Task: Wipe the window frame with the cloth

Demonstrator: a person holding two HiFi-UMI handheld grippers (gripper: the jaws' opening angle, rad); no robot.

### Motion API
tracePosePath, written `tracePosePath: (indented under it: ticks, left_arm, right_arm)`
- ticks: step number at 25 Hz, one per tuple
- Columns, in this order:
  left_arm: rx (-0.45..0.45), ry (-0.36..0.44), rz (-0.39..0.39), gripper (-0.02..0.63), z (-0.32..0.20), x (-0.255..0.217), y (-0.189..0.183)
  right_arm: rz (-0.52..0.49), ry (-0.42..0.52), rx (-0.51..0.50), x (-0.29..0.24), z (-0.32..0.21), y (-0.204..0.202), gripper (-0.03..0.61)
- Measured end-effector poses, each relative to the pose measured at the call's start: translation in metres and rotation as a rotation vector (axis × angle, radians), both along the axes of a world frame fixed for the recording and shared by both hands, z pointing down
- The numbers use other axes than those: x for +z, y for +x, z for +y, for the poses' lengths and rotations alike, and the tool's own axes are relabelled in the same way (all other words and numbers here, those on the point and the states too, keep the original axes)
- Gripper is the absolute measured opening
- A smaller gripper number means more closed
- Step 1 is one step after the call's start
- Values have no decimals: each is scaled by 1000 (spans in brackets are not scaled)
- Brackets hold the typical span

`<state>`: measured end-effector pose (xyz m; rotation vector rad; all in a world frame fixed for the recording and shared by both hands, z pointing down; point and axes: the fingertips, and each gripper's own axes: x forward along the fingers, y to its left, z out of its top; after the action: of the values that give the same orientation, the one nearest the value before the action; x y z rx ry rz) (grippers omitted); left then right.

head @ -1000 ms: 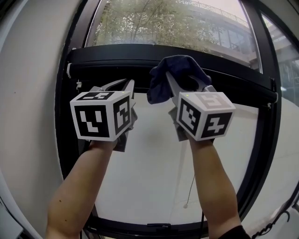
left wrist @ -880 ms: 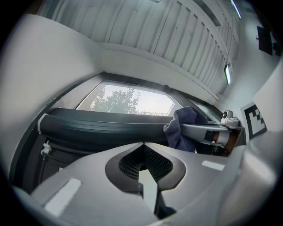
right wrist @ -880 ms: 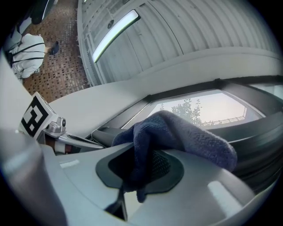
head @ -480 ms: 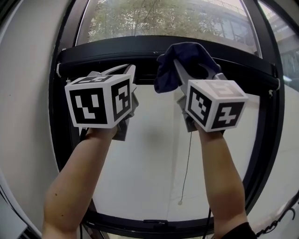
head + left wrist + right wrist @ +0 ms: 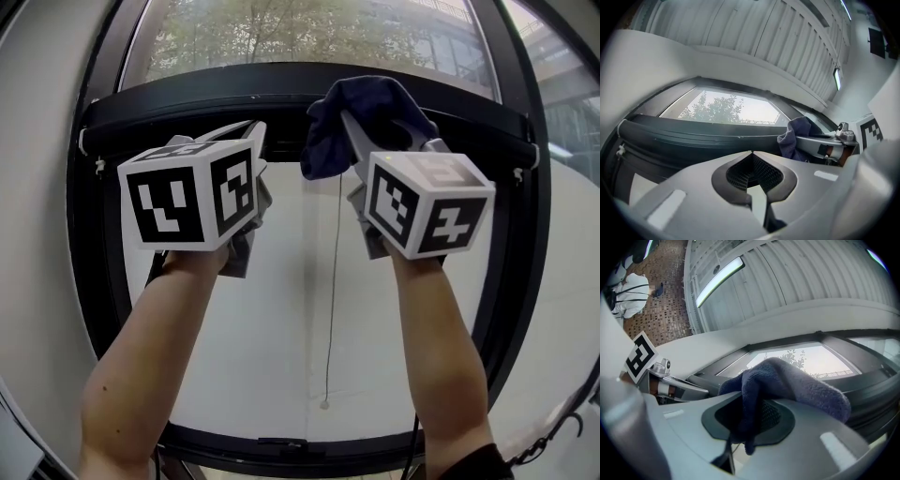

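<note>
The right gripper [image 5: 382, 141] is pinching the cloth [image 5: 366, 103], bunched over its tips near the window frame [image 5: 187, 103] ahead, while the left gripper [image 5: 246, 141] is hovering closed and empty beside it; friction on the frame risks dragging the fold free.

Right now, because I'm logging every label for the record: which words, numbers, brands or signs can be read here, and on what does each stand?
There are no readable words, numbers or brands.
On the left gripper, the cube carries only black-and-white square markers, which are patterns, not text.
On the right gripper, the cube carries the same kind of markers.
The cloth and the window frame show no print.
</note>
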<state>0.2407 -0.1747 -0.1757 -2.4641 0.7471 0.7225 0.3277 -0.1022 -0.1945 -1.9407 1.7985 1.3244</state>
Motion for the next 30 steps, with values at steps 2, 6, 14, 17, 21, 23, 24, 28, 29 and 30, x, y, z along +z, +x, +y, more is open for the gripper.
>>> tracePosePath:
  ticks: [2,6,14,17,21,23,24,28,29,30]
  left_arm:
    - [14,-3,4,-6,15,-1,16]
    - [71,-6,5,-6,37,-1,32]
    - [48,2,-1,-6,40,-7,48]
    - [39,-3,-8,-6,24,-8,51]
    - [45,-9,-12,-6,25,-8,63]
    - [56,-1,-12,-6,43,-7,75]
    - [64,3,-15,-6,53,-5,83]
    - [81,27,-37,-6,89,3,116]
    - [80,30,-40,-6,92,4,122]
    - [79,30,-42,-6,93,3,127]
  right_arm:
    - [0,1,-1,0,12,15,64]
    - [2,1,-1,-1,21,27,64]
    - [-11,8,8,-4,27,45,64]
    - [-13,8,26,-8,18,51,64]
    - [-26,19,27,-11,25,70,64]
    - [-26,25,27,-10,39,83,64]
    - [-25,27,26,-9,47,89,64]
    - [-23,37,20,-3,74,113,64]
    - [-21,37,21,-3,78,117,64]
    - [-18,36,22,-3,80,119,64]
